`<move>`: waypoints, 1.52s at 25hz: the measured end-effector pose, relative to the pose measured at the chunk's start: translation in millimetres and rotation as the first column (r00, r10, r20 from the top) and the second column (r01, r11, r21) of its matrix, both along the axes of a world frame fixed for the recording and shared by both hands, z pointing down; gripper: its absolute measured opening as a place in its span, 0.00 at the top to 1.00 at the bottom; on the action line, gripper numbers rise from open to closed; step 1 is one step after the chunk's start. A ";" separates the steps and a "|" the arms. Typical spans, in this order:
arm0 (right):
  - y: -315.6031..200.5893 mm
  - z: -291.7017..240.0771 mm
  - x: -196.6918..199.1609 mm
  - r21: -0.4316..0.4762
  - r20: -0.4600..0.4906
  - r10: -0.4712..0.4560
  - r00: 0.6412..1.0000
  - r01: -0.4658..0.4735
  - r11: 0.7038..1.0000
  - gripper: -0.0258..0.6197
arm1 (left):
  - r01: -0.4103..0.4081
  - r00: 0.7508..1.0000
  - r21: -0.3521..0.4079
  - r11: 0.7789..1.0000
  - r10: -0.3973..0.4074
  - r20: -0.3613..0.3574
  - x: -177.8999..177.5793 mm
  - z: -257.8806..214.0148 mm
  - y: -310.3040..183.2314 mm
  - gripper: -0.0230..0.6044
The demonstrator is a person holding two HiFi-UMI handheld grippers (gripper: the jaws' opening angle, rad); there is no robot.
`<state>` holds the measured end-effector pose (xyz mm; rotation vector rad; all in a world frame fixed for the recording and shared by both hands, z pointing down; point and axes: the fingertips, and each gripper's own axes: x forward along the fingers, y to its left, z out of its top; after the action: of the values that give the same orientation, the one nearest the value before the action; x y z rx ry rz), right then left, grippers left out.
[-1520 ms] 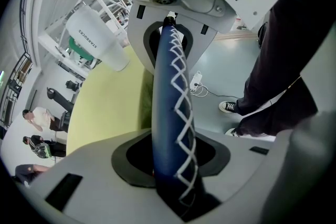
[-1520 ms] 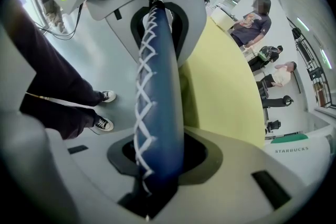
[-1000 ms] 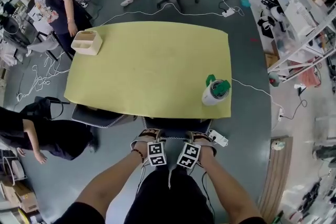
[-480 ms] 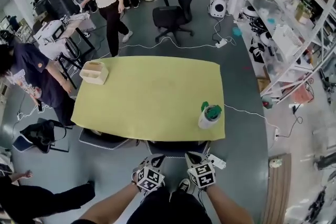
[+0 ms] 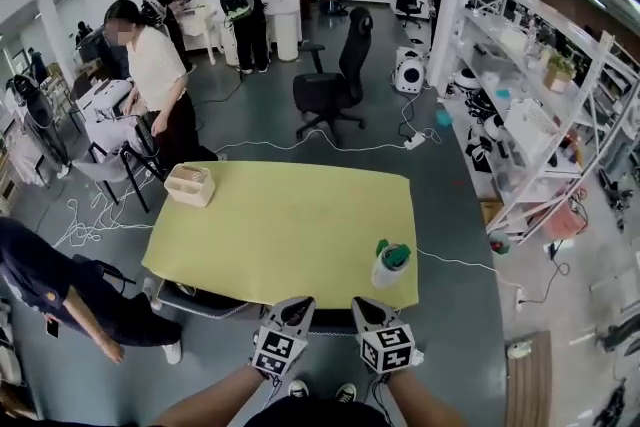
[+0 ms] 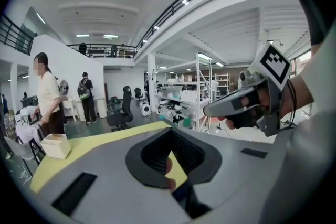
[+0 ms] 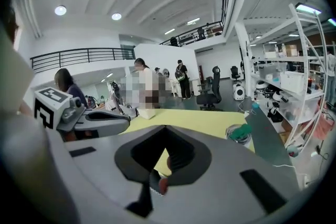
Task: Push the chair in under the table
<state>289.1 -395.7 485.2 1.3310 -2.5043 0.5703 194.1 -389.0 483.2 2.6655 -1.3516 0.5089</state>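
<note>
The yellow table (image 5: pixel 290 230) fills the middle of the head view. At its near edge a dark strip of the chair's back (image 5: pixel 331 319) shows; the rest of the chair is hidden under the tabletop. My left gripper (image 5: pixel 298 305) and right gripper (image 5: pixel 364 305) are held up side by side above that edge, apart from the chair. Both are shut with nothing between the jaws. In the left gripper view the right gripper (image 6: pixel 247 105) hangs at the right; in the right gripper view the left gripper (image 7: pixel 89 118) sits at the left.
A white cup with a green thing in it (image 5: pixel 390 265) stands near the table's right front corner, a beige box (image 5: pixel 190 185) at the far left corner. A second chair (image 5: pixel 200 300) sits under the left side. A black office chair (image 5: pixel 335 85), several people and shelves (image 5: pixel 540 115) surround the table.
Both grippers have let go of the chair's back, shut, and come up from it to table height. The head view has tilted up and shows more of the room.
</note>
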 end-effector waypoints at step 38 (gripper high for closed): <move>20.9 -125.8 19.1 0.216 0.114 0.058 0.992 -0.082 0.973 0.94 | 0.068 0.990 0.287 0.956 -0.030 -0.136 -12.0 -148.5 21.7 0.95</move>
<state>308.1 -374.8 359.5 1.5088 -2.6809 0.3964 182.1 -367.3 334.7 2.8213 -1.5560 0.1340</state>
